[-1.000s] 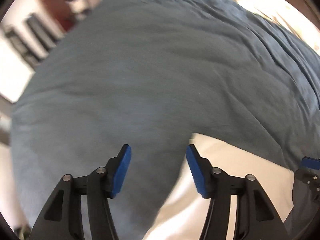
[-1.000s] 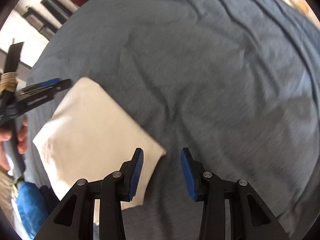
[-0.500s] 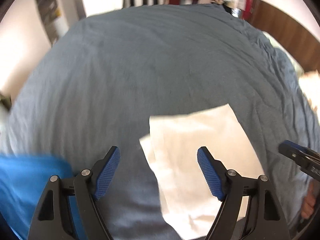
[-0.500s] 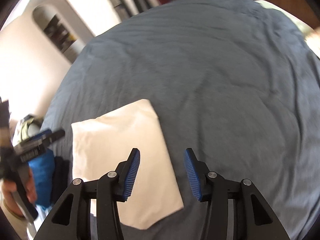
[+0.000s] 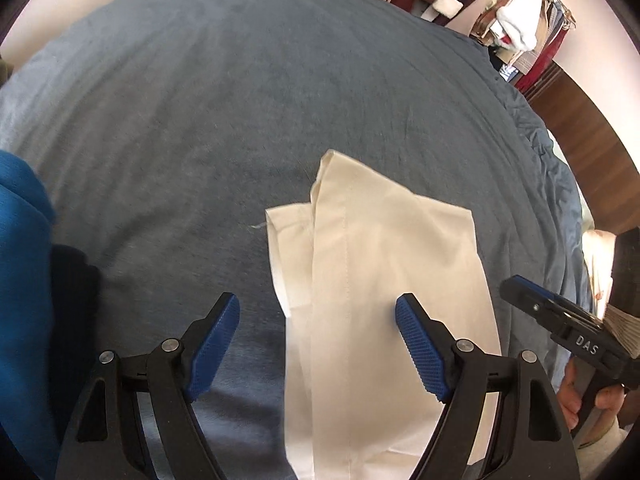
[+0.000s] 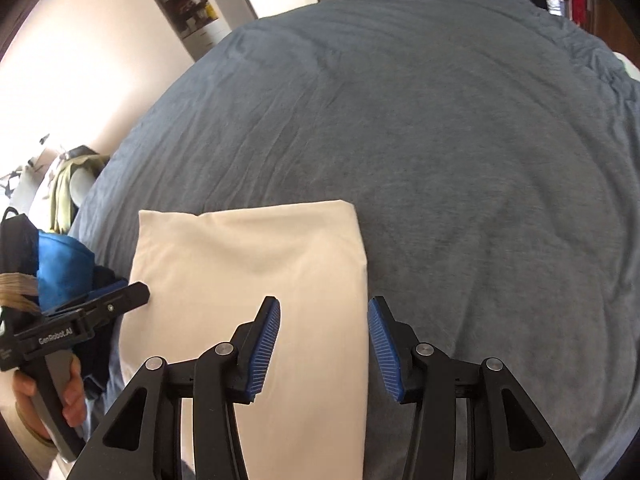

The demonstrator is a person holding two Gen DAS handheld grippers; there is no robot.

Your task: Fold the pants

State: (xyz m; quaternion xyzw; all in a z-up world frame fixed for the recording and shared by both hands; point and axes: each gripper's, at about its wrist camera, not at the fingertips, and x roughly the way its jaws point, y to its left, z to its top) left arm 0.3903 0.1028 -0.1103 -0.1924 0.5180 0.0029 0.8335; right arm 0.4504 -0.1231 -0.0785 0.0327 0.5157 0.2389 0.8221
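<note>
Surface: a bed covered with a grey-blue bedspread (image 6: 440, 152), lightly creased, filling most of both wrist views. Its far edge runs below a pale wall (image 6: 92, 52). A rack of hanging clothes (image 5: 512, 20) stands beyond the far right corner in the left wrist view, and a dark wooden panel (image 5: 588, 152) borders the right edge of the bed. A blue garment (image 5: 20, 280) with something dark beside it lies at the near left edge of the bed.

Task item: the cream pants (image 6: 248, 280) lie folded into a compact rectangle on the near part of the bedspread, left of its middle in the right wrist view. From the left wrist view the layered edges and a stitched seam of the pants (image 5: 380, 280) face the camera.

Left gripper (image 5: 318, 344): jaws spread wide, having just been opening; nothing is pinched. Its right blue pad (image 5: 420, 352) sits over the pants and its left over bare bedspread; contact with the cloth cannot be confirmed.

Right gripper (image 6: 323, 350): jaws partly spread, recently opened a little further, holding nothing. The right edge of the pants runs between the pads in the picture; touching cannot be determined. A hand (image 6: 72, 396) grips the left gripper's handle at the near left.
</note>
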